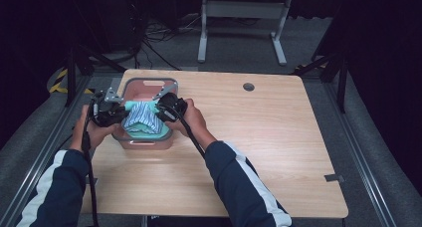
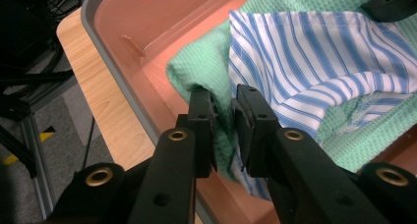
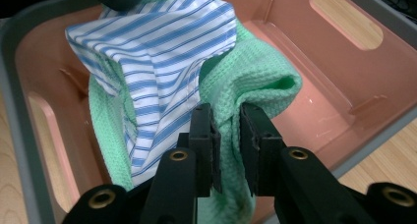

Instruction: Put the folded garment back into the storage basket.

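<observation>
Gripping mint-green waffle-weave cloth (image 2: 201,71) with blue-striped white fabric (image 2: 305,57) over pink plastic basket (image 1: 130,90): left gripper (image 2: 223,103) angled inward, jaws pinching fold; right gripper (image 3: 226,118) mirrored opposite, jaws nipping green edge.

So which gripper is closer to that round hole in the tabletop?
Right. The right gripper, pinching the green cloth over the pink bin, is on the side toward the hole; the left gripper pinches it across the bin, farther off.

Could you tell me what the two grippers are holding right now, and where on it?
Each pinches a fold of the green cloth, the striped cloth bundled with it: left gripper and right gripper at opposite ends, over the pink bin.
</observation>
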`<move>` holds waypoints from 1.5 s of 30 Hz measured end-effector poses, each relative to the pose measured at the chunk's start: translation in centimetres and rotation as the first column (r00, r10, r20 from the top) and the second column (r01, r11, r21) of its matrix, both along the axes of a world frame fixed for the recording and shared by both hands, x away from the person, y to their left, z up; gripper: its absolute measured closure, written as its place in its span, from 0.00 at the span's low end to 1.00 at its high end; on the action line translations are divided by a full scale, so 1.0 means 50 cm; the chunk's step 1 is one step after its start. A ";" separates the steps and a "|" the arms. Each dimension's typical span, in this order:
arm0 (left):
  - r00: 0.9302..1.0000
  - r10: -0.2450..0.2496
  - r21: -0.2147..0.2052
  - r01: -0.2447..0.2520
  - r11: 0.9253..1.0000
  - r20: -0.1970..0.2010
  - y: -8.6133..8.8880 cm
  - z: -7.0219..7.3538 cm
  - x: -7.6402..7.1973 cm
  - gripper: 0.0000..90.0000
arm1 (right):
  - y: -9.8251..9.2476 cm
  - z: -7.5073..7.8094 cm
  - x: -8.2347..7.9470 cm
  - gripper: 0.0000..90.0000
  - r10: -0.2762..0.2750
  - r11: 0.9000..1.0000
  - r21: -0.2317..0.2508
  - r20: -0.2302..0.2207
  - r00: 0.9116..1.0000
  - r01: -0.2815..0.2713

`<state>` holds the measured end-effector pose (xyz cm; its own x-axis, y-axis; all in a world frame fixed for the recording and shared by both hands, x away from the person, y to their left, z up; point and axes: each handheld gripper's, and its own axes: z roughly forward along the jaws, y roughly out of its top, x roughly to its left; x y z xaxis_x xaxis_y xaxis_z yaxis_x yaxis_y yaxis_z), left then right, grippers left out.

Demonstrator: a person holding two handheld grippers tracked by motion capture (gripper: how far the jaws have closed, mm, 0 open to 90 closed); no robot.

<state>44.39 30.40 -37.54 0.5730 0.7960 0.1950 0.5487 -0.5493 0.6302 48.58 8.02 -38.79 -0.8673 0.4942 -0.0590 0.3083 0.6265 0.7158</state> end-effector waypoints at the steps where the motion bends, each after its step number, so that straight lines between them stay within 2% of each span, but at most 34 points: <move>1: 1.000 0.000 0.005 0.000 1.000 -0.001 0.000 0.000 0.000 0.87 | -0.001 -0.002 0.000 0.84 -0.002 1.000 -0.003 -0.003 1.000 0.002; 5: 1.000 0.008 0.008 -0.008 1.000 0.002 0.001 0.000 0.000 0.82 | -0.002 -0.004 0.000 0.81 -0.004 1.000 0.001 -0.011 1.000 0.004; 9: 1.000 -0.001 -0.005 0.001 1.000 0.002 0.001 0.002 -0.002 0.83 | -0.004 -0.001 -0.002 0.80 -0.008 1.000 -0.004 -0.006 1.000 0.008; 11: 1.000 -0.004 -0.008 0.004 1.000 0.014 -0.001 0.001 -0.004 0.83 | -0.006 0.000 -0.004 0.79 -0.009 1.000 -0.006 -0.005 1.000 0.009; 14: 1.000 -0.020 -0.033 0.021 0.999 0.019 -0.005 0.003 -0.012 0.84 | -0.012 -0.001 -0.008 0.77 -0.012 1.000 -0.012 0.002 1.000 0.012; 18: 0.998 -0.037 -0.051 0.040 0.998 0.047 -0.009 0.016 -0.028 0.84 | -0.026 0.003 -0.014 0.74 -0.017 1.000 -0.012 0.011 1.000 0.017; 23: 0.996 -0.054 -0.106 0.061 0.992 0.072 -0.021 0.023 -0.053 0.82 | -0.046 0.012 -0.028 0.70 0.001 1.000 -0.028 0.039 0.999 0.000; 27: 0.994 -0.068 -0.123 0.078 0.989 0.088 -0.038 0.023 -0.068 0.79 | -0.067 0.020 -0.036 0.67 -0.005 1.000 -0.023 0.052 0.999 0.006; 34: 0.989 -0.080 -0.133 0.096 0.987 0.123 -0.076 0.031 -0.092 0.73 | -0.109 0.032 -0.060 0.64 0.004 0.999 -0.049 0.069 0.998 0.000; 39: 0.984 -0.099 -0.112 0.116 0.987 0.149 -0.101 0.040 -0.110 0.68 | -0.140 0.040 -0.073 0.63 0.001 0.998 -0.057 0.087 0.996 0.004; 45: 0.980 -0.122 -0.105 0.139 0.985 0.156 -0.125 0.042 -0.127 0.63 | -0.178 0.046 -0.092 0.59 -0.002 0.998 -0.068 0.097 0.995 0.008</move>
<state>38.06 24.15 -35.41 0.6447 0.7384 0.1976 0.3729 -0.5295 0.7620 44.00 -0.87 -36.51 -0.8535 0.4903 -0.1766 0.2427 0.6739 0.6978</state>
